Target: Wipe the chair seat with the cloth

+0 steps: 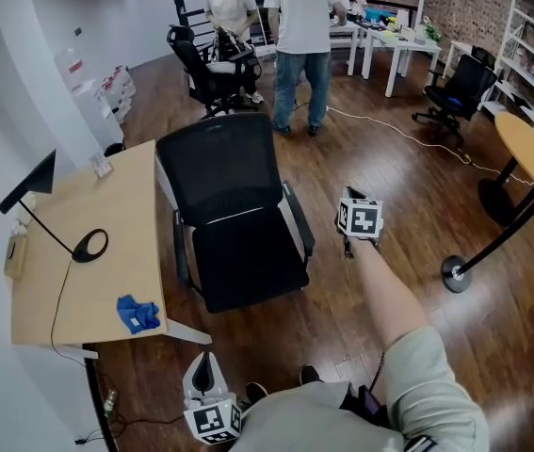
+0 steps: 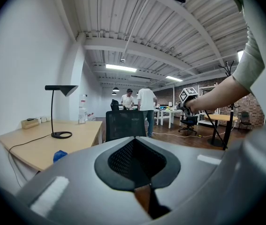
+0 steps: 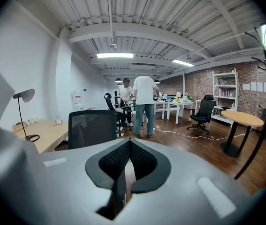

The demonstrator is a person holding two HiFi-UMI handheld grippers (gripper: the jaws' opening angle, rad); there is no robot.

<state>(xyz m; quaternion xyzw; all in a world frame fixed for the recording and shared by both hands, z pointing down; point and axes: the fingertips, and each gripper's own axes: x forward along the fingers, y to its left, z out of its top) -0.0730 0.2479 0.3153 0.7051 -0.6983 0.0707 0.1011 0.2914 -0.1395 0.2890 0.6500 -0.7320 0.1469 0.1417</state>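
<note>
A black office chair (image 1: pixel 238 210) stands beside a wooden desk (image 1: pixel 69 262), and its seat (image 1: pixel 248 269) is bare. The blue cloth (image 1: pixel 137 314) lies crumpled on the desk's near corner; it also shows in the left gripper view (image 2: pixel 60 155). My left gripper (image 1: pixel 206 373) hangs low near my body, below the cloth and apart from it, shut and empty (image 2: pixel 135 139). To the right of the chair, my right gripper (image 1: pixel 352 199) is raised at arm's length, shut with nothing in it (image 3: pixel 129 142). Both gripper views look toward the chair back (image 3: pixel 92 128).
A black desk lamp (image 1: pixel 76 245) and its cable sit on the desk. Two people (image 1: pixel 299 36) stand at the back among other chairs and white tables (image 1: pixel 394 40). A coat stand's base (image 1: pixel 455 273) and a round table (image 1: pixel 525 149) are at the right. A cable (image 1: pixel 408 135) crosses the floor.
</note>
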